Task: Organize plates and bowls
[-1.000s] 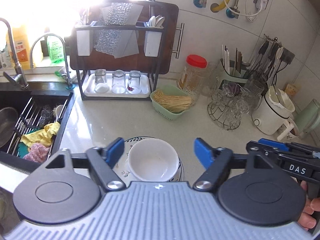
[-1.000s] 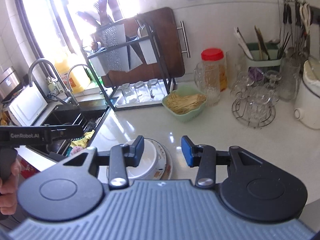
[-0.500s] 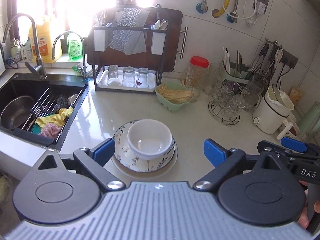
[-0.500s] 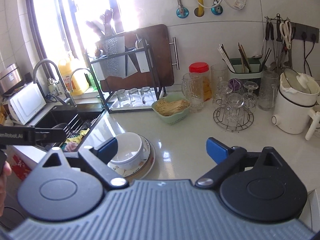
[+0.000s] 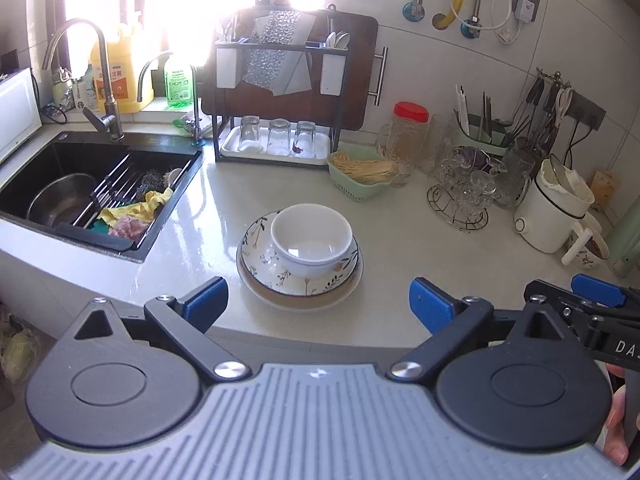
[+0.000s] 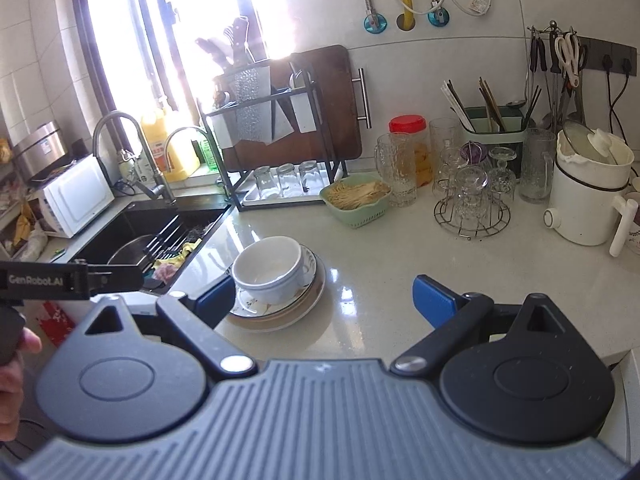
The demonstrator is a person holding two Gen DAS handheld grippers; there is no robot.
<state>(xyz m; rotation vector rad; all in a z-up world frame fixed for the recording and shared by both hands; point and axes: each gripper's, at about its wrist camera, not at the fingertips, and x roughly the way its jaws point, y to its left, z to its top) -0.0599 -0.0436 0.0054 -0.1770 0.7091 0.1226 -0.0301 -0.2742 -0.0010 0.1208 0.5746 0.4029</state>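
The left gripper (image 5: 318, 304), black with blue fingertip pads (image 5: 206, 302), hangs with its jaws spread wide and released, nothing between them. Just ahead of the gap, a little toward the left jaw, sits the stack: a white round ceramic bowl (image 5: 312, 240) nested in a floral-patterned white plate (image 5: 260, 256), which lies on a wider beige-rimmed plate (image 5: 304, 300). The stack rests on the pale glossy stone countertop (image 5: 224, 208), near its front edge and apart from both fingers.

The right gripper (image 6: 324, 300) is likewise parted and grasps nothing. From its camera the same white bowl (image 6: 268, 272) stands just beyond the left jaw's blue pad (image 6: 216, 300), which overlaps the plates' near rim in view; whether it touches them cannot be told. The right jaw's side has only bare counter ahead.

Farther ahead of the left gripper's jaws stand a light green plastic basket of pale sticks (image 5: 360, 172), a black metal dish rack holding three upturned clear glasses (image 5: 276, 136), and a red-lidded glass jar (image 5: 408, 132). Off past the left jaw is the black sink (image 5: 92, 184) with a steel bowl and yellow cloth inside. Past the right jaw are a wire stand of glass cups (image 5: 460, 196) and a white electric kettle (image 5: 556, 208).
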